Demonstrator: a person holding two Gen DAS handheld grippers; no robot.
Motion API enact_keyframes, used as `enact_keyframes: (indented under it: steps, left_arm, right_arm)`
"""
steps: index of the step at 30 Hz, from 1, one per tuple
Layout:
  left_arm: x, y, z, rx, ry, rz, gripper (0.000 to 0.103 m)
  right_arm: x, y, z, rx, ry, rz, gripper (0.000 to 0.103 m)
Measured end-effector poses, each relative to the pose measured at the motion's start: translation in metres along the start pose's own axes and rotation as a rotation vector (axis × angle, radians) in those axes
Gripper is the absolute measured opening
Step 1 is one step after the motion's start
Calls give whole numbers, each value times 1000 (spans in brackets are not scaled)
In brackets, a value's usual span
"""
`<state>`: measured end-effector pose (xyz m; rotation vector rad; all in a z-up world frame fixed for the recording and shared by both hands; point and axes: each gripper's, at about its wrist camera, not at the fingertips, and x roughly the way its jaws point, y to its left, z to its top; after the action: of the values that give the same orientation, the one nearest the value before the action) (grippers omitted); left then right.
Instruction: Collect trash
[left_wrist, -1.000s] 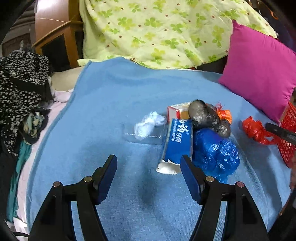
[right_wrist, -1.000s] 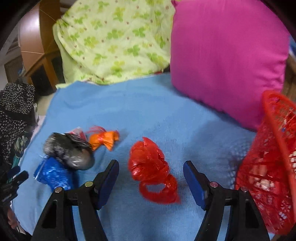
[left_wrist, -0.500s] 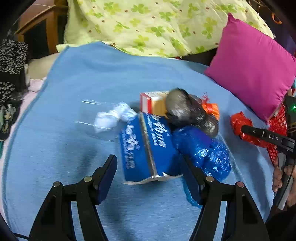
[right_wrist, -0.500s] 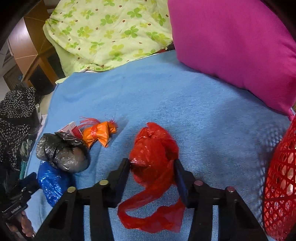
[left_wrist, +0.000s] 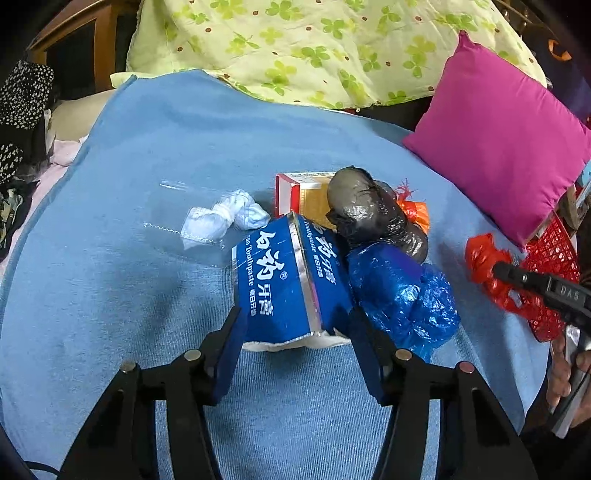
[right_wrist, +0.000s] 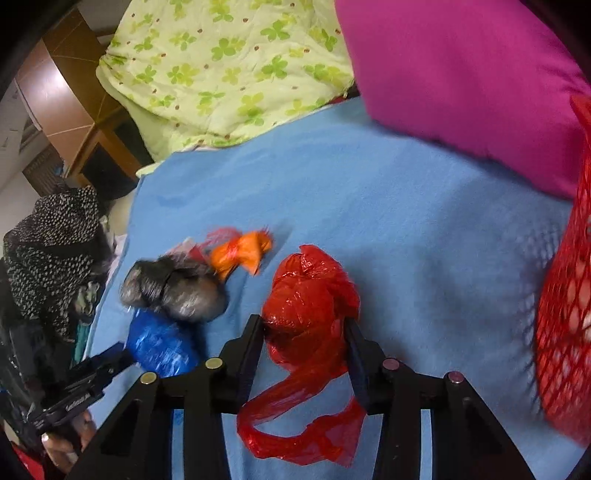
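Two pieces of trash are gripped at once on a blue bed cover

The toothpaste box (left_wrist: 288, 280), light, hollow and easily crushed, is best taken across its flat sides near the open end; it lies amid the trash pile in the middle of the blue cover (left_wrist: 147, 155), and the left gripper (left_wrist: 295, 332) is closing on it, its fingers (left_wrist: 231, 347) part open against the box's sides; the red plastic bag (right_wrist: 310, 306), soft, slippery and nearly weightless, is best pinched at its knotted bulk; it is squeezed between the closing, narrowly parted fingers (right_wrist: 251, 347) of the right gripper (right_wrist: 304, 345), near the red basket (right_wrist: 565, 314).
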<state>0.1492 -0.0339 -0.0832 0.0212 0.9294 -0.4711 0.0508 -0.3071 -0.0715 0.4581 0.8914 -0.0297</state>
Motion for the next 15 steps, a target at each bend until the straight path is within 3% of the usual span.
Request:
enact_keyframes:
  steps: [3, 10, 15]
  left_arm:
    - [2, 0, 0, 1, 6, 2, 60]
    - [19, 6, 6, -75, 28, 0, 74]
    - [23, 9, 8, -110, 24, -3, 74]
  right_arm:
    - [6, 8, -6, -18, 29, -5, 46]
    - [12, 16, -13, -51, 47, -24, 46]
    - [11, 14, -13, -45, 48, -22, 46]
